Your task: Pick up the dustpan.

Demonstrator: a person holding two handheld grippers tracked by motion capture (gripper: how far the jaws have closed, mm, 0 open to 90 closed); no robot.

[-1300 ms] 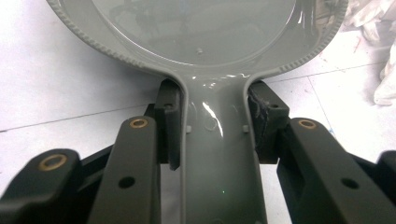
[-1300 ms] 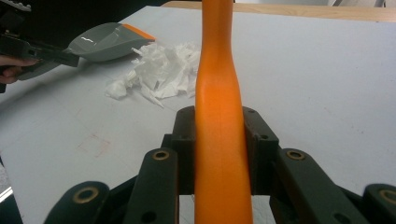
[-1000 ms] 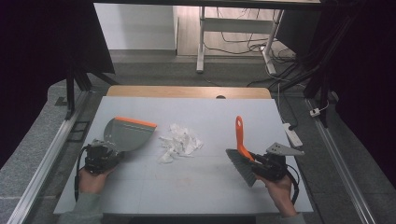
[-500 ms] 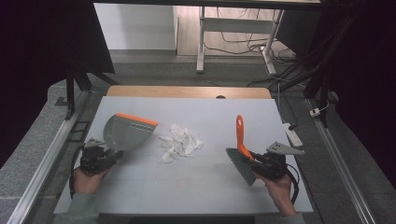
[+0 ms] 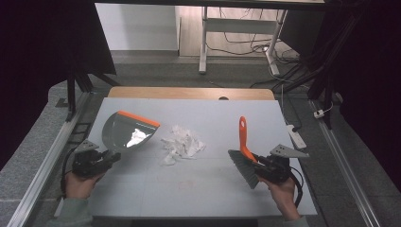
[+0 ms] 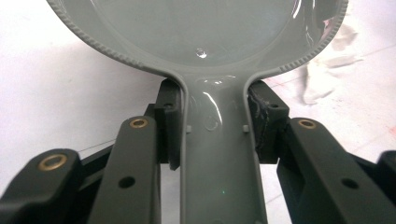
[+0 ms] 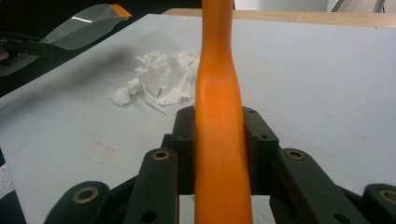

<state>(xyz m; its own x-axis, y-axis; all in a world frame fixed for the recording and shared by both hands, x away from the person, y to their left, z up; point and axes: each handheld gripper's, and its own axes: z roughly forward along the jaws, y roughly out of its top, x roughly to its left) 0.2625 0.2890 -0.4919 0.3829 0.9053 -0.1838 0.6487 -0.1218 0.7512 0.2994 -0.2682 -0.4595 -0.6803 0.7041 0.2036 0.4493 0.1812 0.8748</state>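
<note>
Clamping the dustpan (image 5: 126, 132) left of frame and the brush (image 5: 243, 156) at right, you needed the pan's lip flat beside the paper (image 5: 182, 144) at centre before sweeping leftward

In the left gripper view the dustpan (image 6: 201, 42) runs past the top edge, so its orange lip is cut off, and its handle leaves at the bottom between the jaws. In the right gripper view the brush handle (image 7: 219, 116) is cut at top and bottom, its bristles out of frame. In the high view both forearms are cut by the bottom edge, and the paper scraps (image 5: 182, 144) are too small to count.
</note>
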